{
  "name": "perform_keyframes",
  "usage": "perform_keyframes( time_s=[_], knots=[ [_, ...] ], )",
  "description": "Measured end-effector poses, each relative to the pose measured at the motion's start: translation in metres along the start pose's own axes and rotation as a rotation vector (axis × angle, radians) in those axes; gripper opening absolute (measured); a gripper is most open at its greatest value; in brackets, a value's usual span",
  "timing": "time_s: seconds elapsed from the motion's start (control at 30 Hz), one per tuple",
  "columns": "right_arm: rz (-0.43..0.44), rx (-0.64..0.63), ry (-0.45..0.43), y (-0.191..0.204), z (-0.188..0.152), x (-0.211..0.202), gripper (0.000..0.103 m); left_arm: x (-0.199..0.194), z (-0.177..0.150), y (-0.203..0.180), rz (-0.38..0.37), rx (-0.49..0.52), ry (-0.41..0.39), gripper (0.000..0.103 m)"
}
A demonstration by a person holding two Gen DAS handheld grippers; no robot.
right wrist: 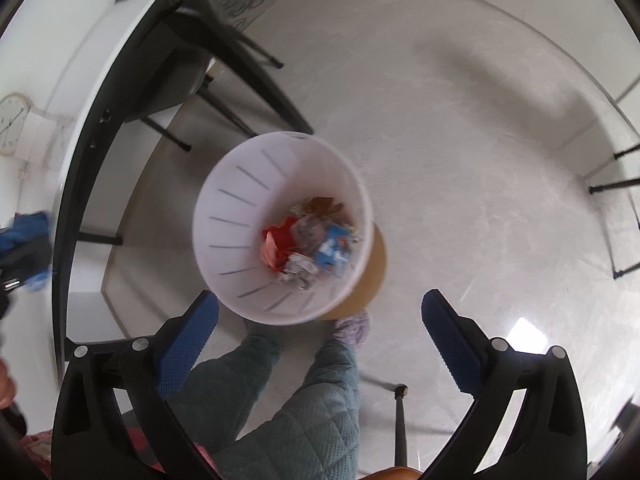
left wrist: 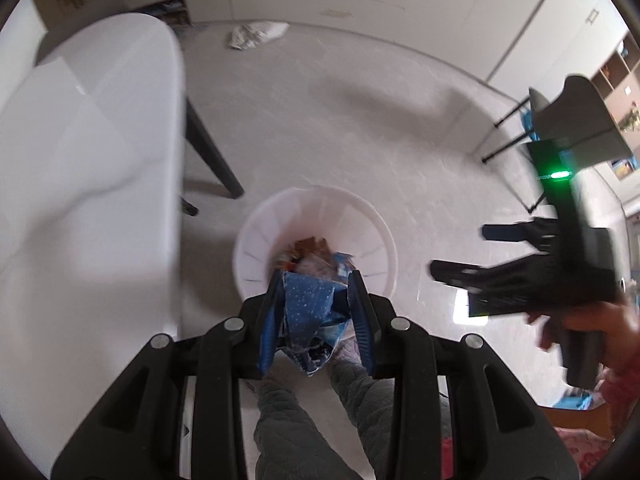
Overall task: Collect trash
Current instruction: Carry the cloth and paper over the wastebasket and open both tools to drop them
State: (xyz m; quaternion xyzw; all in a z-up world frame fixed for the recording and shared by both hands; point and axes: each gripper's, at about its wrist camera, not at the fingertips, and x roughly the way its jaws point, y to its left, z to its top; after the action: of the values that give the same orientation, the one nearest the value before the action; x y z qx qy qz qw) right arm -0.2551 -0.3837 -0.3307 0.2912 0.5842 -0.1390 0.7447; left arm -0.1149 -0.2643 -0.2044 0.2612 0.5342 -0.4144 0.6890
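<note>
Your wrapper (left wrist: 308, 312) hides part of the bin's (left wrist: 372, 232) contents; the trash (right wrist: 316, 240) there blurs, and your legs (right wrist: 304, 412) run off-frame.

white table (left wrist: 100, 128), wall clock (right wrist: 11, 123), grey quilted trousers (right wrist: 304, 412)

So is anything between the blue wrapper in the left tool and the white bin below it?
Nothing visible: the blue wrapper hangs directly over the open white bin, which already holds trash.
</note>
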Motion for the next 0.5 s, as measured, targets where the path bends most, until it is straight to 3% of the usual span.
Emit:
perform_keyframes(
  time_s=[0.37,0.4,0.5],
  knots=[
    [0.004,0.108,0.013,-0.045,-0.017,-0.002,0.101,0.102,0.000,-0.021,-0.013,-0.009,0.166,0.033],
    [0.003,0.112,0.015,-0.047,-0.018,-0.001,0.101,0.107,-0.001,-0.020,-0.014,-0.014,0.178,0.035],
    [-0.002,0.116,0.018,-0.049,-0.019,0.001,0.101,0.111,-0.001,-0.019,-0.025,-0.037,0.193,0.061]
  ],
)
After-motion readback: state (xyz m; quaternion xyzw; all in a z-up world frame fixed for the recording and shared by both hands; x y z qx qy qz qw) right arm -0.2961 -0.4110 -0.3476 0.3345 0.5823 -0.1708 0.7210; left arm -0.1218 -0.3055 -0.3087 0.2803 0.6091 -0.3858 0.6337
